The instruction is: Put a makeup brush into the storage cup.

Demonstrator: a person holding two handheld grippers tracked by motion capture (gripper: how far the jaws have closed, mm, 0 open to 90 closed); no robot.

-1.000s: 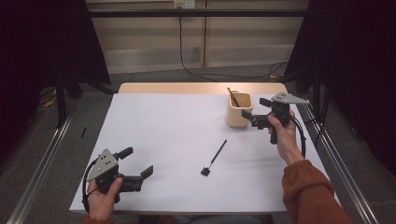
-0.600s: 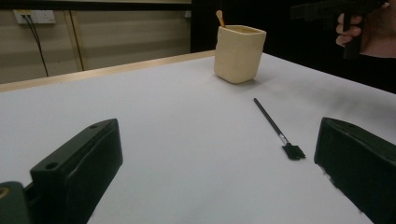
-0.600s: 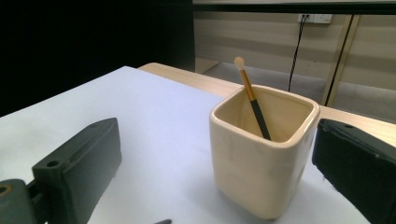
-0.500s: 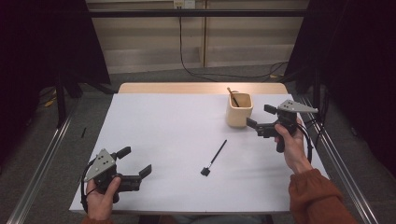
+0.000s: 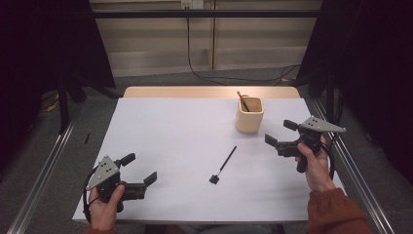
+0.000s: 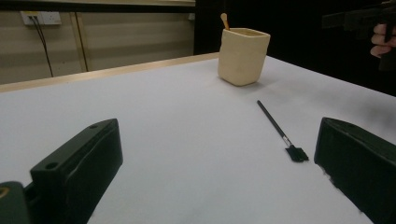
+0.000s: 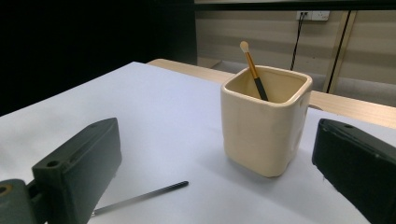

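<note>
Here, a squarish glazed cream cup point(image 5: 250, 116) holds a slim brush point(image 5: 242, 101).

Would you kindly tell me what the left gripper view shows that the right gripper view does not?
Left gripper view: the flat square head of the black brush lying on the table, plus the person's other hand. Right gripper view: the cup's inside, where the gold-handled brush leans, bristle tip up. Both share the cream cup, the black brush's handle, the white table and open black fingers.
</note>
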